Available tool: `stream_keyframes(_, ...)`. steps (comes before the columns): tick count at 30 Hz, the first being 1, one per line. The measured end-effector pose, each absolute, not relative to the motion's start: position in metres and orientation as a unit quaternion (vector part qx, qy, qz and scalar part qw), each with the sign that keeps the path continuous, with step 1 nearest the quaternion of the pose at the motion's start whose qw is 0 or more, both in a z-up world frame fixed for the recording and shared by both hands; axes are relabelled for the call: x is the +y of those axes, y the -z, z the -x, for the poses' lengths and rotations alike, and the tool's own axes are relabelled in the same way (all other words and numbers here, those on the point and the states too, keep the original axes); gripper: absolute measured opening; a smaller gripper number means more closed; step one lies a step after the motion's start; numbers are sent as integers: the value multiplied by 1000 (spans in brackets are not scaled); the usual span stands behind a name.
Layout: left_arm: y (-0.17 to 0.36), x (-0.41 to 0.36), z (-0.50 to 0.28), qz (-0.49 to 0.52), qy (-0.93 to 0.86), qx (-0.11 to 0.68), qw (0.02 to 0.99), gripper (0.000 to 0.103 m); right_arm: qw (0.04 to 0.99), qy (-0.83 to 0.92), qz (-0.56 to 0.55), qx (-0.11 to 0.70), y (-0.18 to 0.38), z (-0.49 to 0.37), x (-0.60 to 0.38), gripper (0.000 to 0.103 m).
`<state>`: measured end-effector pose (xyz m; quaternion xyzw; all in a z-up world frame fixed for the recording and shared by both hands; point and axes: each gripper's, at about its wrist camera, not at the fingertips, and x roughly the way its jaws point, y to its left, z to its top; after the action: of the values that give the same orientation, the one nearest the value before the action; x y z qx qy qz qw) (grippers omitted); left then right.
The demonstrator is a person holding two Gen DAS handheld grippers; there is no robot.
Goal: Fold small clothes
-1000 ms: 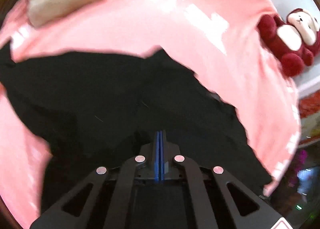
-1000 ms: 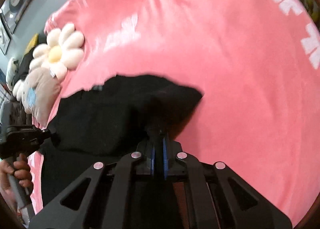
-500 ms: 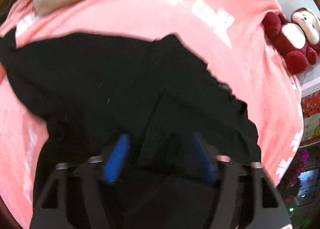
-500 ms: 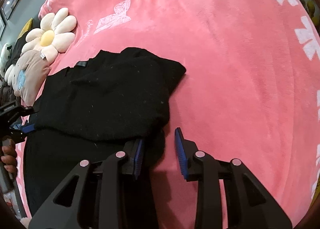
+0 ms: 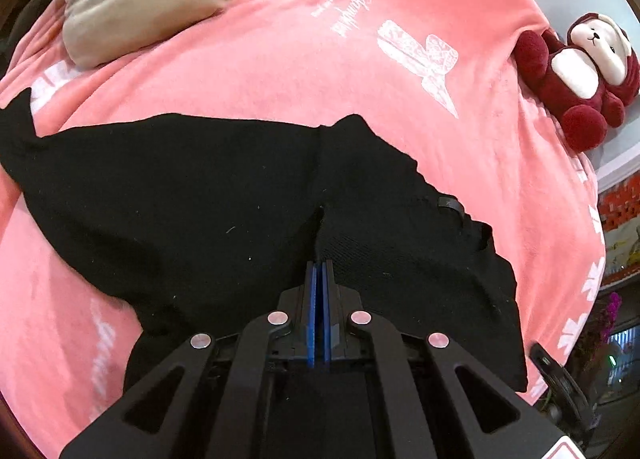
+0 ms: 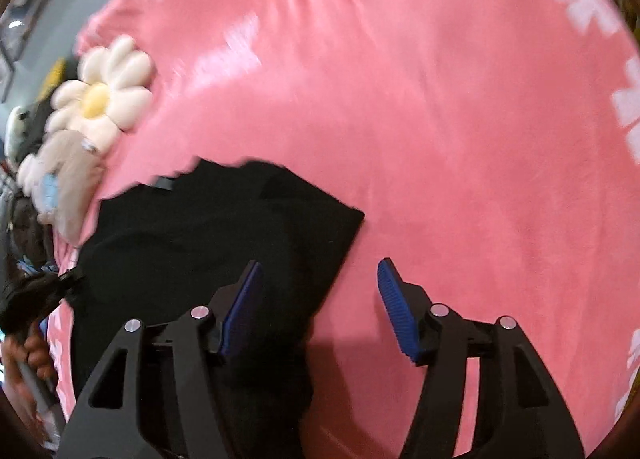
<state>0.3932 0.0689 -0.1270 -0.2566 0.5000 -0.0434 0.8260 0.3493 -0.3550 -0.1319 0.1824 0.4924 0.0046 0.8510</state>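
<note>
- Left gripper (image 5: 319, 279): jaws closed, nothing visibly pinched, over black garment (image 5: 224, 199).
- Right gripper (image 6: 320, 291): jaws opening; garment edge between pads, unpressed.
- Monkey plush (image 5: 580, 75) at 2 o'clock.

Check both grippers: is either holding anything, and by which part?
Right gripper: nothing held; its jaws are opening, with only an edge of the black garment lying between them. Left gripper: jaws shut over the garment; whether fabric is pinched cannot be told.

Open pink blanket (image 6: 460, 163) rightward, plush monkey (image 5: 580, 75), seemingly flower cushion (image 6: 104, 95) edging it
</note>
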Motion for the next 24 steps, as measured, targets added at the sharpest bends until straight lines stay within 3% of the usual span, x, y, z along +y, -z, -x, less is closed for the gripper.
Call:
stream_keyframes(1, 127, 69, -393, 254, 43, 501, 826, 0, 839, -12, -187, 511, 145, -361, -353, 42)
stream_keyframes(2, 128, 68, -394, 253, 41, 502, 826, 0, 834, -20, -184, 519, 150, -368, -350, 20)
stream_keyframes(3, 127, 69, -394, 255, 43, 502, 825, 0, 845, -21, -166, 507, 144, -374, -345, 13)
stream_keyframes(6, 122, 69, -394, 241, 40, 494, 835, 1, 894, -34, -102, 434, 103, -376, -327, 8)
stream_keyframes(9, 132, 63, -397, 214, 35, 510, 833, 1, 859, -2, -45, 509, 136, -394, -327, 9)
stream_keyframes(11, 141, 61, -396, 204, 29, 518, 830, 1, 869, 12, -96, 485, 127, -372, -344, 10)
stream_keyframes(13, 143, 64, -393, 211, 32, 516, 830, 2, 880, 14, -139, 453, 109, -338, -352, 20)
stream_keyframes(15, 144, 66, -392, 215, 38, 515, 829, 3, 884, 5, -157, 440, 104, -304, -348, 42)
stream_keyframes(19, 145, 64, -392, 210, 39, 514, 831, 3, 857, -27, -153, 491, 133, -280, -319, 46)
stream_keyframes(20, 144, 63, -391, 207, 39, 514, 832, 3, 852, -31, -151, 501, 142, -279, -312, 44)
stream_keyframes(22, 140, 62, -388, 207, 46, 515, 830, 4, 861, -18, -124, 494, 148, -277, -304, 29)
stream_keyframes(23, 138, 62, -384, 212, 54, 516, 828, 4, 859, -7, -133, 495, 146, -278, -310, 8)
stream_keyframes(24, 135, 63, -381, 210, 58, 519, 827, 4, 858, 1, -149, 491, 144, -275, -317, 5)
